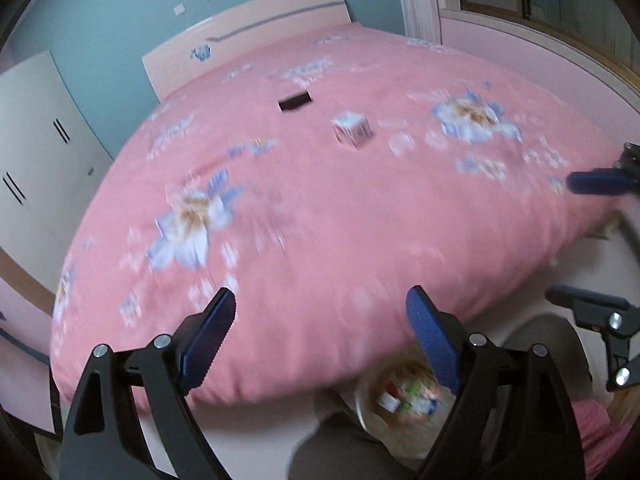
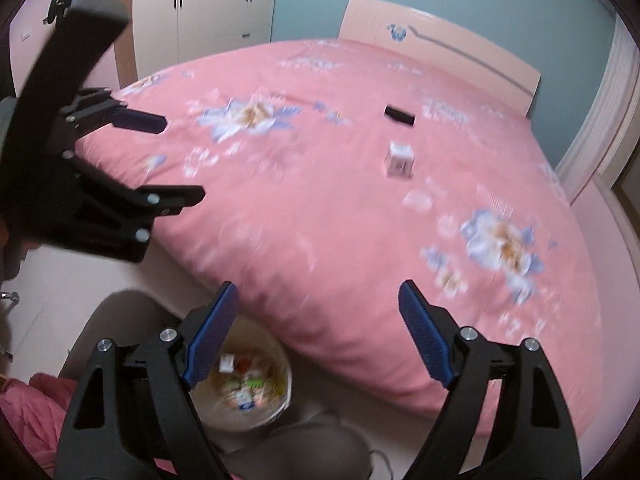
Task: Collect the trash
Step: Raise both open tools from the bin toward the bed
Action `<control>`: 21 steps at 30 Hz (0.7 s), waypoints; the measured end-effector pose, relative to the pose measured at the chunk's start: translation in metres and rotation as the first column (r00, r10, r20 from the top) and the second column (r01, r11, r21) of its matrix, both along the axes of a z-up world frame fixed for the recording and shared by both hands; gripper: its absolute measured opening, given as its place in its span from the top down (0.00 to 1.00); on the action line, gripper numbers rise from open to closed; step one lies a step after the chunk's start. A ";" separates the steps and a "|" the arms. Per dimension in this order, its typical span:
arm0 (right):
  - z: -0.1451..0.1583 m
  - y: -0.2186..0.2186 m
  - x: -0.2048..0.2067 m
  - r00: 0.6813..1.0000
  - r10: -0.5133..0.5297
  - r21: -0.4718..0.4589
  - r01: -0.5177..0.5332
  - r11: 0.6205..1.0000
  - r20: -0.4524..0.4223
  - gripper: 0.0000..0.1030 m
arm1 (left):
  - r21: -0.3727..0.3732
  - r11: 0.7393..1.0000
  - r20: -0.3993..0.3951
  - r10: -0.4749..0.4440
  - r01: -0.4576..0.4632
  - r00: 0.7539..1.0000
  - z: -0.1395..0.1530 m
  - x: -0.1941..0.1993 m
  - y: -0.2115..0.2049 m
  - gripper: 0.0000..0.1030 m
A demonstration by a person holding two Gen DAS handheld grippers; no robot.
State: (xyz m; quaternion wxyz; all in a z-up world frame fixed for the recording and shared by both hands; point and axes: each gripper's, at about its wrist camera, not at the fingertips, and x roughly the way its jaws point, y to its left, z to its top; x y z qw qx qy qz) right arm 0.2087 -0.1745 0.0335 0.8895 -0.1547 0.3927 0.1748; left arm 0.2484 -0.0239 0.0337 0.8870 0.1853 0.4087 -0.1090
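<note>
A white wardrobe with dark slot handles point(image 1: 44, 148) stands at the left, beside a wide bed under a pink floral quilt point(image 1: 320, 208) that carries a flat black rectangular object point(image 1: 295, 101). Right of it, a small white printed carton point(image 1: 352, 129) and a blurred pale scrap point(image 1: 401, 143) lie mid-quilt, nothing blocking them. Left gripper point(image 1: 320, 316) and right gripper point(image 2: 318, 308) hover spread wide and empty above a round white bin of mixed litter point(image 2: 244, 384) on the floor.
</note>
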 end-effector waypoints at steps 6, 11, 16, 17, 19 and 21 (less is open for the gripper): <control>0.009 -0.009 0.070 0.999 0.000 0.048 -0.003 0.999 0.053 0.17 | 0.014 0.999 0.025 -0.032 0.032 0.999 0.003 0.082 -0.005 0.11; -0.017 -0.009 0.155 1.000 -0.012 0.073 0.010 0.997 0.022 0.17 | -0.027 0.998 -0.006 -0.064 0.064 0.998 -0.025 0.178 -0.014 0.11; -0.038 -0.010 0.234 0.999 -0.038 0.078 0.041 0.996 -0.037 0.17 | -0.010 0.995 -0.055 -0.095 0.095 0.994 -0.045 0.264 -0.023 0.11; -0.040 -0.010 0.244 0.998 -0.040 0.079 0.044 0.996 -0.056 0.17 | 0.011 0.995 -0.061 -0.099 0.100 0.993 -0.046 0.280 -0.024 0.11; -0.040 -0.012 0.266 0.994 -0.051 0.078 0.059 0.995 -0.102 0.17 | 0.041 0.995 -0.087 -0.090 0.094 0.992 -0.046 0.306 -0.026 0.11; -0.037 -0.015 0.280 0.987 -0.064 0.070 0.075 0.995 -0.148 0.17 | 0.048 0.994 -0.154 -0.088 0.097 0.984 -0.042 0.333 -0.028 0.11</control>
